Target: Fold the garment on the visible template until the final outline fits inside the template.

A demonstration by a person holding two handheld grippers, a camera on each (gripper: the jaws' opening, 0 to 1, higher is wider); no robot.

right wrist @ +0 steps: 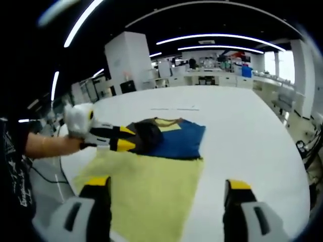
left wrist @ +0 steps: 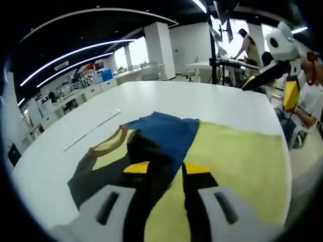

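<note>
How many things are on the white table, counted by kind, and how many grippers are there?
Garment: 1
Yellow template mat: 1
Grippers: 2, the left gripper and the right gripper
Total: 4

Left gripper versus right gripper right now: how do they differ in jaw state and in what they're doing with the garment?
The left gripper is shut on the garment, pinching its dark fabric; the right gripper stands open, holding nothing. The left sits at the garment; the right hovers over the yellow template. Both have black jaws with yellow tips.
</note>
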